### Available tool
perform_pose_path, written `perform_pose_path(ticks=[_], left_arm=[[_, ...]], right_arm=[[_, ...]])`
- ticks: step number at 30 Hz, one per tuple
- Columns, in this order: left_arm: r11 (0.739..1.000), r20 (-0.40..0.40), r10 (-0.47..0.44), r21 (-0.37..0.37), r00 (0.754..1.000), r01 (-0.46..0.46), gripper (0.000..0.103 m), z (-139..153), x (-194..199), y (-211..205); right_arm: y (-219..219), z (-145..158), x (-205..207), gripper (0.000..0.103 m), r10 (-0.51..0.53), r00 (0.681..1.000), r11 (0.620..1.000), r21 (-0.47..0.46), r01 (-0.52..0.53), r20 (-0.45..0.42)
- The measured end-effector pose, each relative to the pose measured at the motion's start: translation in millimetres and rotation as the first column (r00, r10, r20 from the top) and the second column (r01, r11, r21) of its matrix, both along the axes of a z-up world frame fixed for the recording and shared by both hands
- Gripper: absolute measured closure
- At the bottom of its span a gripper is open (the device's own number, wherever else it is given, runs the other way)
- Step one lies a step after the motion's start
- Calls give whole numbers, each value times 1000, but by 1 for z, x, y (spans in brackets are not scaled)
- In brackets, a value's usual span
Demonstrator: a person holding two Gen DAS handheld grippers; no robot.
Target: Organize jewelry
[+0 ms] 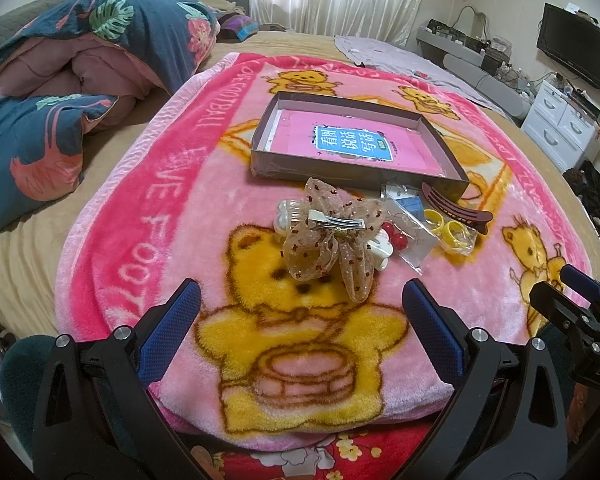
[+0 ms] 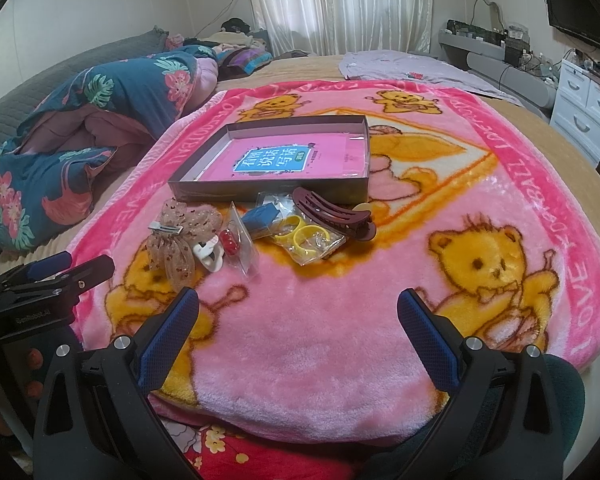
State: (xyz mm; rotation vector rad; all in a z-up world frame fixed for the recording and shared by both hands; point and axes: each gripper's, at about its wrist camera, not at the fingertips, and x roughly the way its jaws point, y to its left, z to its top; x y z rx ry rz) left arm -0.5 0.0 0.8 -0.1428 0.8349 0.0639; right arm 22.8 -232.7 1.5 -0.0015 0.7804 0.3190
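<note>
A pile of hair accessories lies on a pink bear blanket (image 1: 172, 184) in front of a shallow grey box (image 1: 260, 148) with a pink book inside. The pile holds a beige mesh bow clip (image 1: 328, 240), a white claw clip (image 1: 380, 250), red beads (image 1: 394, 236), yellow rings (image 1: 446, 226) in a clear bag and a dark red claw clip (image 1: 456, 208). My left gripper (image 1: 300, 320) is open and empty, just short of the bow. My right gripper (image 2: 298, 324) is open and empty, nearer than the yellow rings (image 2: 306, 236) and the dark red clip (image 2: 332, 212).
The grey box (image 2: 268, 190) sits mid-blanket behind the pile. A folded floral quilt (image 1: 60, 92) lies at the left of the bed. A lilac cloth (image 2: 412, 68) lies at the back right. White drawers (image 1: 560, 120) and a TV stand at the right.
</note>
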Motion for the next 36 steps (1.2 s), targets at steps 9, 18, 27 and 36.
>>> perform_pose_path(ticks=[9,18,27,36], left_arm=[[1000,-6,-1,4,1000,1,8,1,2,-5],[1000,-29,-17,14,999,18,8,-10,11,-13],[999,-56,-43,27,998,45,8,-20,23,-26],[1000,-86,-9,17,996,11,8,-33,46,-11]], right_arm=[[-3,-2,4,4,-3,1000,1000,4,3,-4],[-8,-3,10,4,-22,1000,1000,14,22,-12],[-21,-14,26,4,-46,998,999,26,46,-34],[-32,-21,47,4,-55,997,998,12,56,-57]])
